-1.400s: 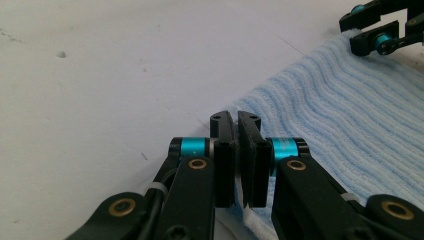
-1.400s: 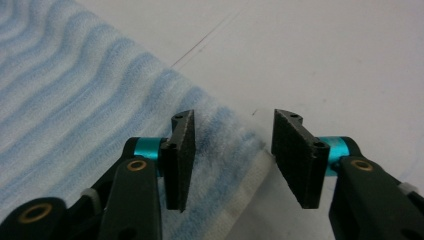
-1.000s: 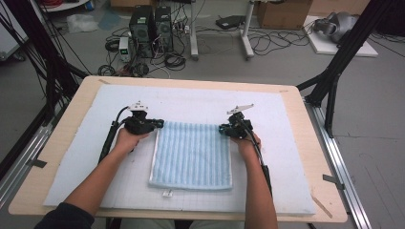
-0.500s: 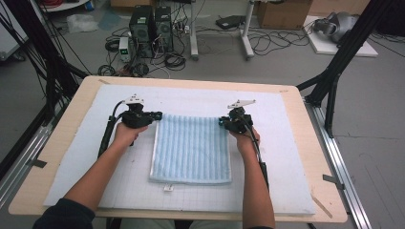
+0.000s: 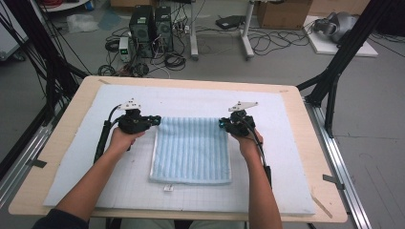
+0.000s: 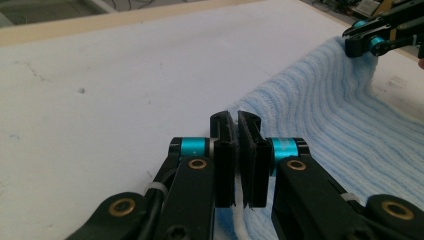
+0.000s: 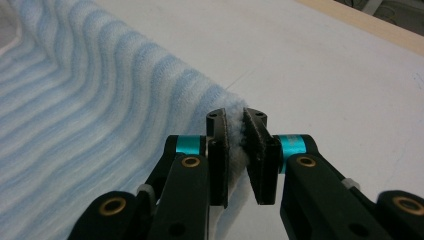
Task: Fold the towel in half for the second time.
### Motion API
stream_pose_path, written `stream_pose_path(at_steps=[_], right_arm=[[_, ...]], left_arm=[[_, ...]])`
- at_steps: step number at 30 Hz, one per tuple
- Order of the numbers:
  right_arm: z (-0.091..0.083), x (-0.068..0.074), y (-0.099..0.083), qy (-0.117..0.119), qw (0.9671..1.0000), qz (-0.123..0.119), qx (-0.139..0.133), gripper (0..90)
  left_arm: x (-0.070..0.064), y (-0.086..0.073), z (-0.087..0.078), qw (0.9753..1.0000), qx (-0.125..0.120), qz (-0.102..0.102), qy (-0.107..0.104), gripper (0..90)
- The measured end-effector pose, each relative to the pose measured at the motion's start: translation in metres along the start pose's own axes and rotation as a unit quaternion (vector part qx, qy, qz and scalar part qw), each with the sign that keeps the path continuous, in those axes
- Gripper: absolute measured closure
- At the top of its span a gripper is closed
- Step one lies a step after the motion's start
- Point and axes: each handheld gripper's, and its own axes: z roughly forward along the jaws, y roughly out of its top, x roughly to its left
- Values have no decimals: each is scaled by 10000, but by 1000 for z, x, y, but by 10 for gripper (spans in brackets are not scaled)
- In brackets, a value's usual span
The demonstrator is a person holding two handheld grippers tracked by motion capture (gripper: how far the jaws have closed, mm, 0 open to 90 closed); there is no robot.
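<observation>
Your towel is pale blue with faint white stripes running from the far edge to the near one, and a white hem along its sides; a small white tag lies at its near edge. Up close, the stripes alternate soft blue and near-white in a ribbed weave. Your left gripper is black with turquoise rings and brass-coloured rivets, and a white cable tie. Your right gripper has the same black, turquoise and brass. Each carries a light grey plate on top. The mat is white with a thin grey grid, on a light wood table. The floor is grey.
</observation>
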Motion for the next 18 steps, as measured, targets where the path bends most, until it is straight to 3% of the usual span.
stream_pose_path(at_steps=[13,17,18], right_arm=[[-25,19,-14,42,9995,-137,-292,809],[-32,27,-19,77,9998,-134,-159,809],[-35,30,-20,32,9995,-191,-230,809]], left_arm=[[-19,-14,-19,9999,-87,34,-95,849],[-28,-20,-27,9997,-176,74,-118,849],[-31,-22,-29,9997,-200,88,-124,849]])
